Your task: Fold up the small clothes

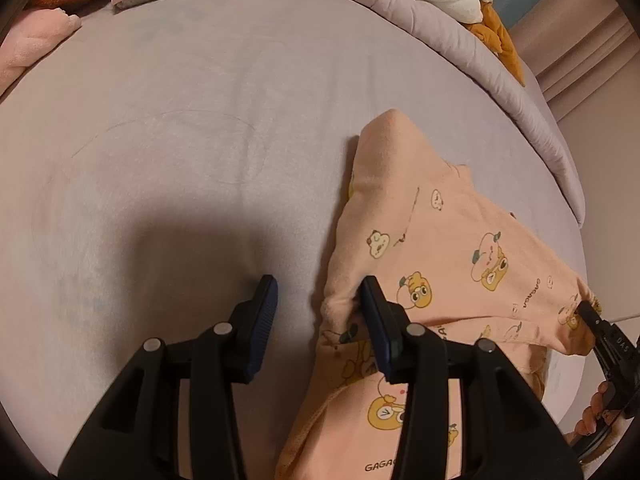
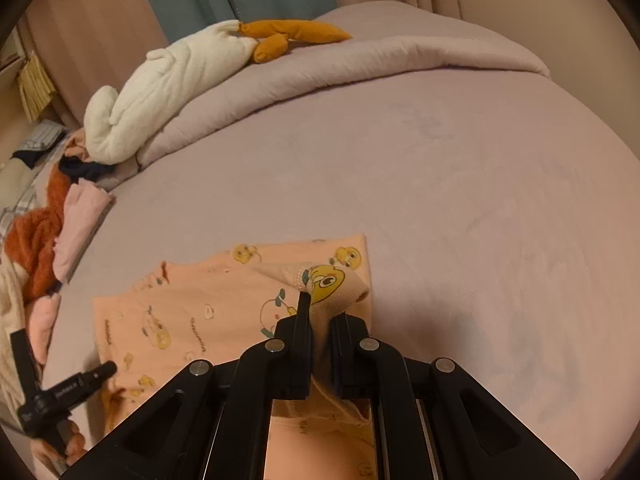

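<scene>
Where the lilac bed sheet (image 1: 168, 152) fills most of both wrist views, we note it as the working surface, with a rolled lilac quilt (image 2: 360, 68) along its far edge. On that quilt we see a white plush toy (image 2: 160, 80) with orange feet. A heap of other clothes, pink and rust-orange (image 2: 44, 240), sits at the sheet's edge, well apart from the work.

We record the task garment, a peach printed top (image 1: 432, 240) with yellow cartoon figures, lying partly flat on the sheet, one end raised into a peak in the left wrist view.

We find the right gripper (image 2: 320, 320) clenched on a bunched fold of the peach top near its cuff, fabric pinched between the two fingers and lifted off the sheet.

We find the left gripper (image 1: 320, 300) with jaws parted and nothing pinched; its right finger touches the garment's edge, its left finger stands over bare sheet.
</scene>
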Available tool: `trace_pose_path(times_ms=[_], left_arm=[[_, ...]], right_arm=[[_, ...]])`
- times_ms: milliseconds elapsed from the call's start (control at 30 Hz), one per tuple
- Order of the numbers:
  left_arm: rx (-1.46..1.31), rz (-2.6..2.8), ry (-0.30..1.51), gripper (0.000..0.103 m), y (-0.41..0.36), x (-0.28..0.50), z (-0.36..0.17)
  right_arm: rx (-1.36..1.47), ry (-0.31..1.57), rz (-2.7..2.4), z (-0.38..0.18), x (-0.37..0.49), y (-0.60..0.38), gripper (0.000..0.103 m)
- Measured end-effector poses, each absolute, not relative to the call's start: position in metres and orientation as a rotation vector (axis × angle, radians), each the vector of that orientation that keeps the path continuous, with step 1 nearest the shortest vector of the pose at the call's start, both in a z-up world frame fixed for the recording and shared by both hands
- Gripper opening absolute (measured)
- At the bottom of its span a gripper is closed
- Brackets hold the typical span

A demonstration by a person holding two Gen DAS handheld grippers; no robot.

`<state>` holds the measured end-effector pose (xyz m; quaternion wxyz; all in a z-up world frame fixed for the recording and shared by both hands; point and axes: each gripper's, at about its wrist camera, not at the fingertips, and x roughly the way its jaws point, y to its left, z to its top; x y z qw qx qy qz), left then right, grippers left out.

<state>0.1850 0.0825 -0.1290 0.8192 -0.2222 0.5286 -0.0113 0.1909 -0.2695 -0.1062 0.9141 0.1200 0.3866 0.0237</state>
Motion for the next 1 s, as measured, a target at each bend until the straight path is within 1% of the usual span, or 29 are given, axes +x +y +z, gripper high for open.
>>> trace_pose_path(times_ms=[1000], left_arm=[[-0.444, -0.019, 1.116, 0.045, 0.078, 0.184, -0.130]], right_arm=[[0.267, 0.898, 0.007, -0.141, 0.206, -0.281, 0.009]])
